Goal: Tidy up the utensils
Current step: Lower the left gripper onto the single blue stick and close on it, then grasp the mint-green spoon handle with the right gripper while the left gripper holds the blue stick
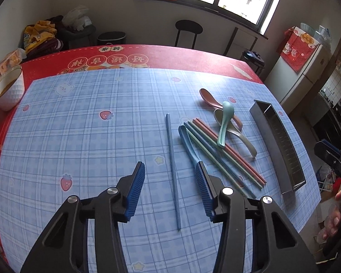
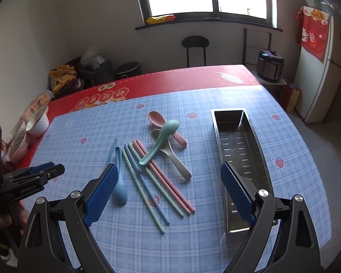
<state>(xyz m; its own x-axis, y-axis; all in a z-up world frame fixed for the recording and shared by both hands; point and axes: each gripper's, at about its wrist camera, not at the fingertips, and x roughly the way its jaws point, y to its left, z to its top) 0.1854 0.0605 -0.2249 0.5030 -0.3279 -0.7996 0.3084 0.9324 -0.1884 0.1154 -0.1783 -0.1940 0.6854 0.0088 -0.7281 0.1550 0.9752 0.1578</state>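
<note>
A pile of utensils lies on the blue checked cloth: pink spoon (image 2: pixel 155 117), green spoon (image 2: pixel 160 141), beige spoon (image 2: pixel 174 157), blue spoon (image 2: pixel 120 188), and several pink, green and blue chopsticks (image 2: pixel 156 182). A single blue chopstick (image 1: pixel 173 170) lies apart, between my left gripper's (image 1: pixel 170 168) open jaws. A long steel utensil tray (image 2: pixel 239 157) stands to the right of the pile, empty. My right gripper (image 2: pixel 168 170) is open and empty above the pile's near end. The tray (image 1: pixel 279 145) and pile (image 1: pixel 216 141) also show in the left wrist view.
A white bowl (image 1: pixel 8 91) and snack packets sit at the table's left edge. The red tablecloth (image 2: pixel 170 79) covers the far part of the table. A black stool (image 2: pixel 195 45), rice cooker (image 2: pixel 270 64) and fridge (image 2: pixel 318 68) stand beyond the table.
</note>
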